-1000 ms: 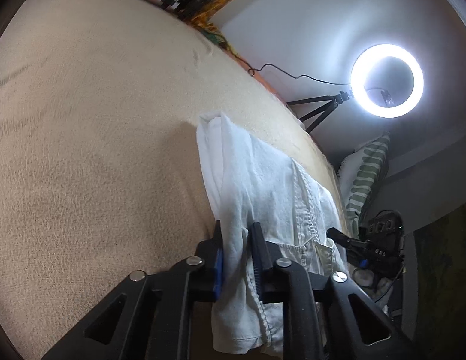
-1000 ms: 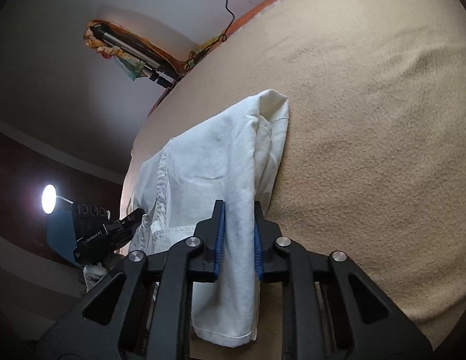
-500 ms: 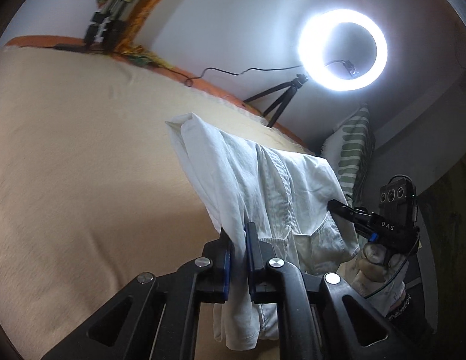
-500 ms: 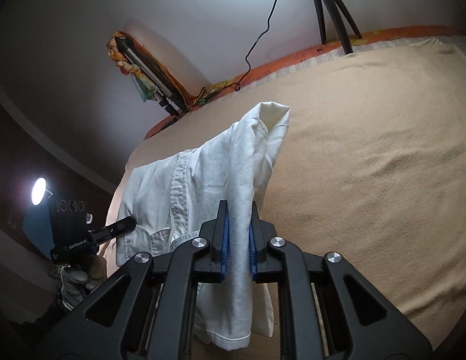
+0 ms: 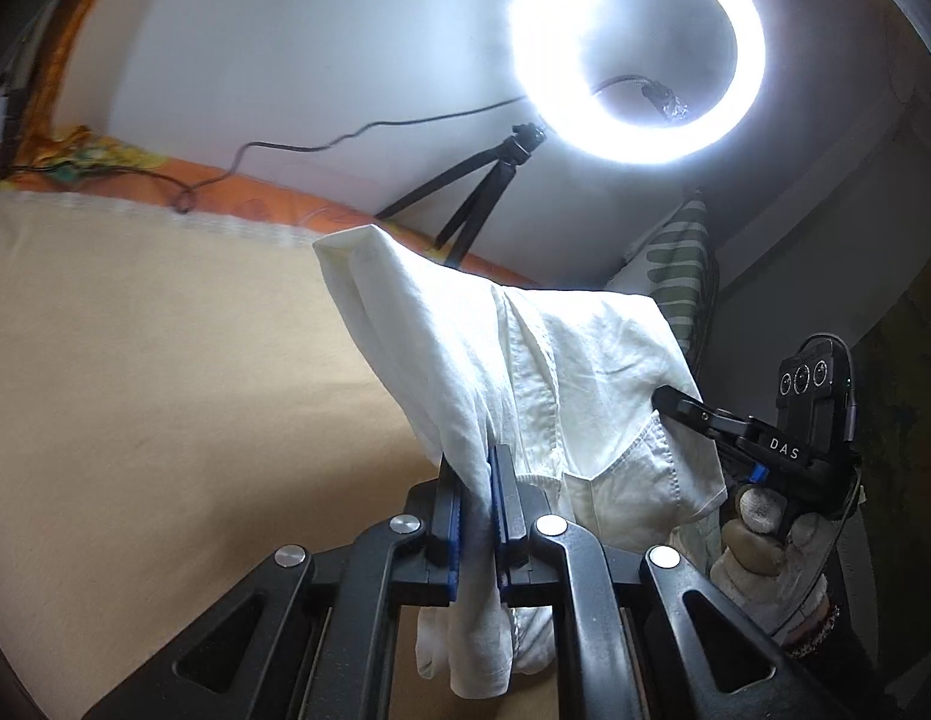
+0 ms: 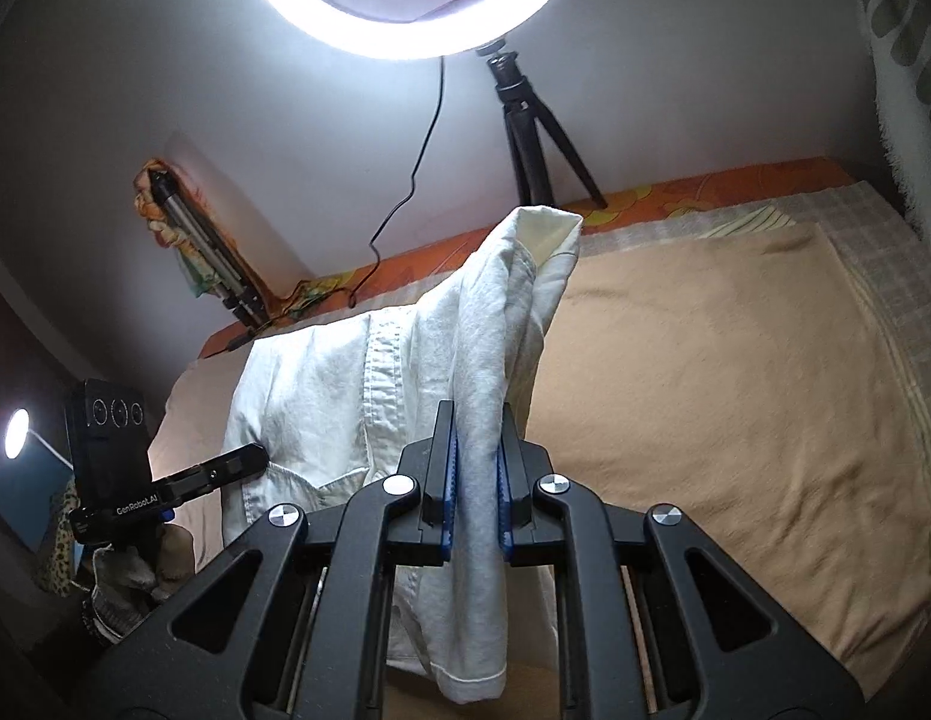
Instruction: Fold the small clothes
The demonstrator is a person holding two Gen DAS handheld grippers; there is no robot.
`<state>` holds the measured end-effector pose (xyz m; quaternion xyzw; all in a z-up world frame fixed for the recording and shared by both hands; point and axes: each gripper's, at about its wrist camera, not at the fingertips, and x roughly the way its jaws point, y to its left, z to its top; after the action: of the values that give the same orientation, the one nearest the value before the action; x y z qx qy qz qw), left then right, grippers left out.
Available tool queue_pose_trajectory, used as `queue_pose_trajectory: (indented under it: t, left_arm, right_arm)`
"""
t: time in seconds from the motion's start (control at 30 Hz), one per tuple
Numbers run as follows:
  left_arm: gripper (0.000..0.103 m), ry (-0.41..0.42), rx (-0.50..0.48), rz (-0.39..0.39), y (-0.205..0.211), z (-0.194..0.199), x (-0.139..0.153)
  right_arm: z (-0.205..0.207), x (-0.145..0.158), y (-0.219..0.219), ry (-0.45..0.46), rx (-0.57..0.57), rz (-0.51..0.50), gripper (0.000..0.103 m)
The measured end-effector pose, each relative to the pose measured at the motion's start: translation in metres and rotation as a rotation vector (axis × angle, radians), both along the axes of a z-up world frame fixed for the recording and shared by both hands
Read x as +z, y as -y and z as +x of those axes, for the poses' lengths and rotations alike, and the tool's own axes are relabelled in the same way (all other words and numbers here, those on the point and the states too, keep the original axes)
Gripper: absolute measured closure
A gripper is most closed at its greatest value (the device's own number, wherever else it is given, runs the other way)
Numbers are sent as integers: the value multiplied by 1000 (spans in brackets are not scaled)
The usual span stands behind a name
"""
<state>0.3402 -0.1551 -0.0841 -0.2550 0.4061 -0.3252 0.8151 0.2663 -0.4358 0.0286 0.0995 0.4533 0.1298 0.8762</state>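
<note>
Each claw, left point(image 5: 476, 501) and right point(image 6: 476, 468), is clamped on the white shirt point(image 5: 561, 384) stretched between them.

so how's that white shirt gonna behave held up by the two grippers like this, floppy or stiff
Probably floppy: the white shirt sags between the left gripper and right gripper, and its tails hang limp below them. It seems light, since thin pinches carry it. It may swing or bunch when lowered onto the beige blanket.

The white shirt's point(image 5: 591, 384) lower hem is hidden behind the left tool point(image 5: 477, 516).
</note>
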Motion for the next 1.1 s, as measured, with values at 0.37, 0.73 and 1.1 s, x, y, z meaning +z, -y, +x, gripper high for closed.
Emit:
queue_pose_trajectory:
  t: [0.37, 0.73, 1.1]
  left_arm:
    - [98, 25, -12, 33, 74, 72, -8]
    - [97, 36, 4, 161, 105, 87, -20]
    - [68, 83, 38, 319, 105, 78, -9]
  right_arm:
    - [62, -10, 49, 32, -80, -82, 92]
    - [93, -39, 76, 5, -116, -159, 92]
    - [90, -30, 83, 32, -198, -308, 79]
